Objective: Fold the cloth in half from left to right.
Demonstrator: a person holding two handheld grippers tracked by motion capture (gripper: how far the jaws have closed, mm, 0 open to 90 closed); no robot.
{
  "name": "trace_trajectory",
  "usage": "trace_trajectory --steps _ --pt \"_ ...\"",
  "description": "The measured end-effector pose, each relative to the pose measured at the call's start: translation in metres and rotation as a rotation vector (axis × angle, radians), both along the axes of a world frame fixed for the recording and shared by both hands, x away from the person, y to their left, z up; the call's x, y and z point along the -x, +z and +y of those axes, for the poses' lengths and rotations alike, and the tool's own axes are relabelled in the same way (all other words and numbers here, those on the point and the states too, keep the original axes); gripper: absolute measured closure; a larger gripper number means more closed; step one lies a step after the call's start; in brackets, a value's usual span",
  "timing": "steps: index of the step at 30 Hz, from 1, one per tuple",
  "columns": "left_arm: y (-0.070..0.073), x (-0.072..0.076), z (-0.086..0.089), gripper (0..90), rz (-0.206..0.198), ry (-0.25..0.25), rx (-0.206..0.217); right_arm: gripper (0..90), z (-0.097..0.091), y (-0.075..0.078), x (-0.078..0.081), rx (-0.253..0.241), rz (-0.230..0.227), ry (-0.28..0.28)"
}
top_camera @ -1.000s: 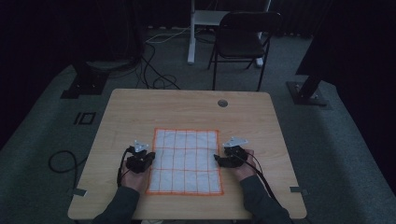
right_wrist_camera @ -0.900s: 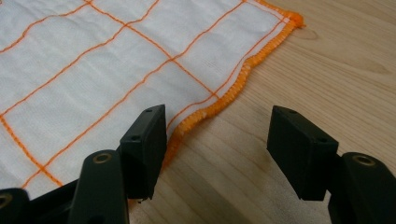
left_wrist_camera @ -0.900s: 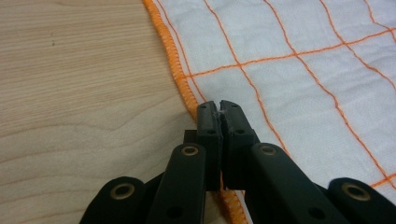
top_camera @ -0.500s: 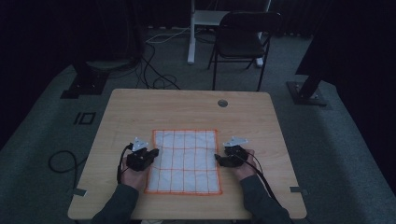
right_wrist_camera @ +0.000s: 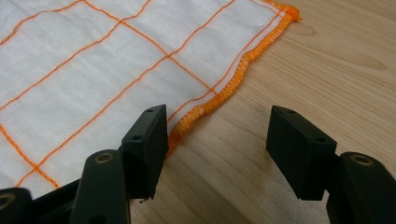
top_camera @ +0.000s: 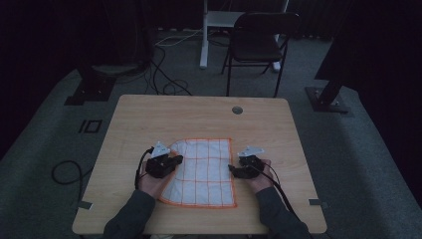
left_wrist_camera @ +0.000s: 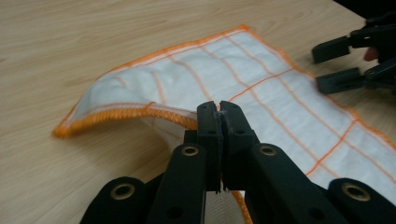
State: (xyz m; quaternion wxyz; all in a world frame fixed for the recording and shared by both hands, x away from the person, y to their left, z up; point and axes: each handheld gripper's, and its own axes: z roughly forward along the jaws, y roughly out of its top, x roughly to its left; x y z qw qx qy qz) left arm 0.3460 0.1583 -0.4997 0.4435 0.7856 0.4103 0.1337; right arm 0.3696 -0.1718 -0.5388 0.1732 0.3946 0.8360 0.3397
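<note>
Cloth (left_wrist_camera: pixel 261 88) edge clamped in L gripper (left_wrist_camera: pixel 218 108) jaws, lifted off counter (left_wrist_camera: pixel 70 42); R gripper (right_wrist_camera: pixel 215 140) jaws held apart astride cloth hem.

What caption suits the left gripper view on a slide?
Left gripper pinching the cloth edge, lifting it off the wooden table.

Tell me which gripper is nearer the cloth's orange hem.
Left. The left gripper is shut on the cloth's orange hem, lifting that edge off the table. The right gripper stands open at the opposite edge, its jaws straddling the hem without pinching it.
</note>
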Motion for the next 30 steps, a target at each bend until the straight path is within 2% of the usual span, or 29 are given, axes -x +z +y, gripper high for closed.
trace_trajectory --steps 8,13,17,23,30 --pt "0.007 -0.005 -0.020 88.6 -0.008 -0.068 0.007 38.0 0.000 0.001 0.002 -0.005 -0.002 0.009" --pt "0.009 -0.008 -0.033 88.6 -0.014 -0.097 -0.003 37.7 -0.001 0.003 0.002 -0.011 -0.004 0.010" --pt "0.009 -0.010 -0.040 88.6 -0.014 -0.116 -0.003 37.7 -0.002 0.003 0.003 -0.012 -0.004 0.009" --pt "0.007 -0.015 -0.062 88.6 -0.013 -0.160 -0.027 37.9 -0.006 0.004 0.005 -0.005 -0.005 0.002" --pt "0.007 -0.016 -0.082 88.6 -0.014 -0.205 -0.030 37.8 -0.011 0.005 0.005 -0.011 -0.003 -0.010"
